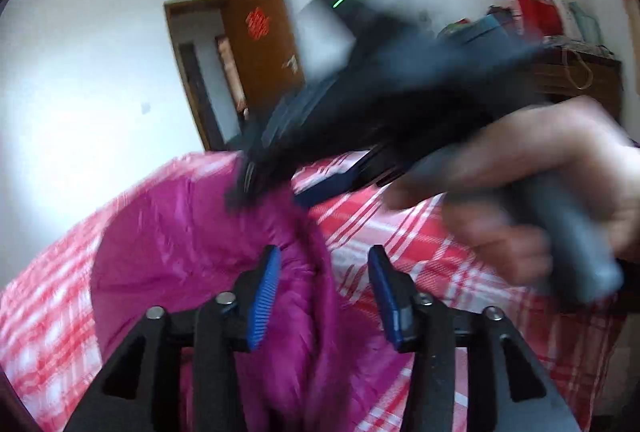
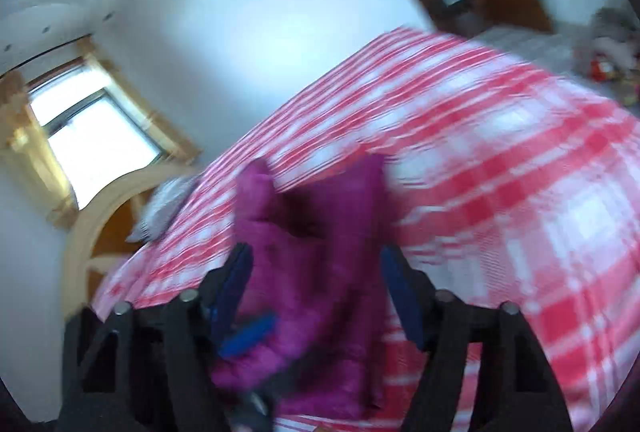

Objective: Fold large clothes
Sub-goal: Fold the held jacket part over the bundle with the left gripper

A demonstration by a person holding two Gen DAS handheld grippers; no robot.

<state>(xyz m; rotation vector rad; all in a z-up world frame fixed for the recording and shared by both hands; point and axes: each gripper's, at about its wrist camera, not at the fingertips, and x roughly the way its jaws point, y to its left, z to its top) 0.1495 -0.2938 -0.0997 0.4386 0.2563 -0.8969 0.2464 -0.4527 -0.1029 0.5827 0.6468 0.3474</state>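
Both grippers' fingers (image 1: pixel 266 288) part-open; magenta jacket (image 1: pixel 172 232) fold between each pair, grip unclear, blurred.

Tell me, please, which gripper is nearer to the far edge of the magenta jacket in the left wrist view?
Right. The right gripper has its tips at the far edge of the magenta jacket; the left gripper sits back over its near part, jaws apart.

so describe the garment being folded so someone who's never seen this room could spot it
Find the bed covered by a red and white checked sheet. On it lies a puffy magenta jacket, shiny and quilted. It is the only solid pink thing there, plain against the checks all round it.
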